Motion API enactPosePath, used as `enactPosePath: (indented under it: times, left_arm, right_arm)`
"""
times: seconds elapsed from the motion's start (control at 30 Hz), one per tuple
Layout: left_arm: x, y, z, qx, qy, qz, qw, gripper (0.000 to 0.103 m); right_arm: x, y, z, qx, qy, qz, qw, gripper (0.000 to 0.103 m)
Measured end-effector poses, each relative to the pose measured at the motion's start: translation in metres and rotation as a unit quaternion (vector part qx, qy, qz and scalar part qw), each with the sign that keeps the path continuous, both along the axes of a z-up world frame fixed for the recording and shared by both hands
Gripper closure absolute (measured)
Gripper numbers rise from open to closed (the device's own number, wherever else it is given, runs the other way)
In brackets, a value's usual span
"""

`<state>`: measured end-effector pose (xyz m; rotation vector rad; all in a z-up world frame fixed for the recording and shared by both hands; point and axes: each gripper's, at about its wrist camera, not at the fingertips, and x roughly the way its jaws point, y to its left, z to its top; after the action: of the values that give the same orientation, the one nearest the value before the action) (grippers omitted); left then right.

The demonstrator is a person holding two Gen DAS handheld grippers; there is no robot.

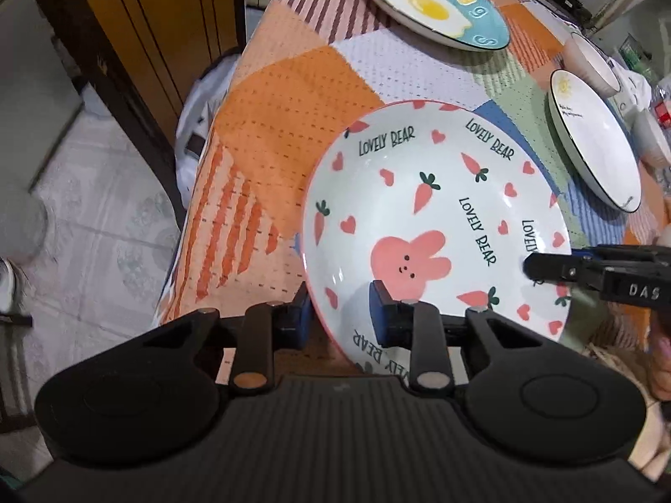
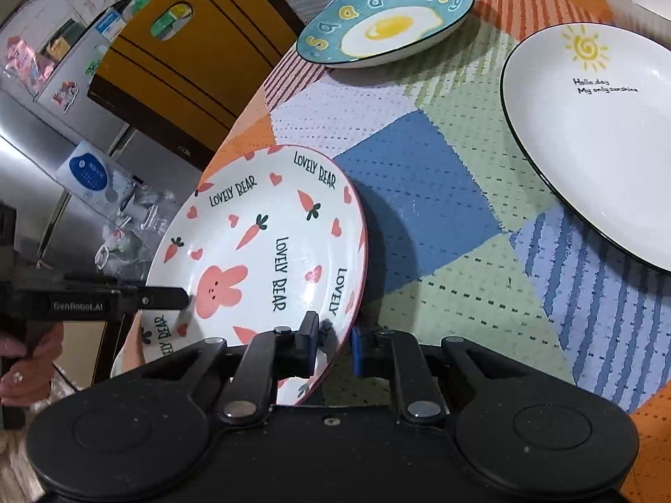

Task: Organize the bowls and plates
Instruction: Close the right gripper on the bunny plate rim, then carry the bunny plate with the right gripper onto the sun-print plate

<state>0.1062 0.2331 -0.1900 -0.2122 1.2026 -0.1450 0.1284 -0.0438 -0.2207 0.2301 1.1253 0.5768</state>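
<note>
The left gripper, a black two-finger tong with blue pads, is sitting closest to its camera and is clenching the near rim of the round white plate with pink rabbit, carrots and hearts, one pad under the rim and one pad on top. The right gripper, black with blue pads too, is pinching the other side of the same plate, with the pink edge between its pads. The big table with the patchwork cloth of orange, blue, green and striped squares is lying under everything. The rabbit plate is sitting at the near corner of this table, by the edge, and it is tilting in the right wrist view. A wide white plate with a yellow sun and a dark rim is resting well apart, on the right side. A blue plate with a fried egg picture is lying at the far end. A small white bowl is peeking just behind the sun plate.
</note>
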Motion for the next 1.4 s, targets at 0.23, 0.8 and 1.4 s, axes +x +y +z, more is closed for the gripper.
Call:
enactPosePath:
  times: [0.23, 0.8, 1.4]
  left_arm:
    - [0.002, 0.001, 0.000, -0.005, 0.012, -0.003, 0.9999, 0.076]
    - [-0.021, -0.036, 0.020, -0.032, 0.008, -0.050, 0.9982, 0.076]
    - [0.023, -0.124, 0.101, -0.039, -0.059, -0.112, 0.9912, 0.076]
  right_arm:
    - [-0.004, -0.001, 0.000, -0.002, -0.016, 0.006, 1.000, 0.085]
    - [-0.028, -0.037, 0.025, -0.004, -0.055, 0.032, 0.998, 0.084]
    - [-0.035, -0.131, 0.107, -0.010, -0.140, -0.013, 0.990, 0.084]
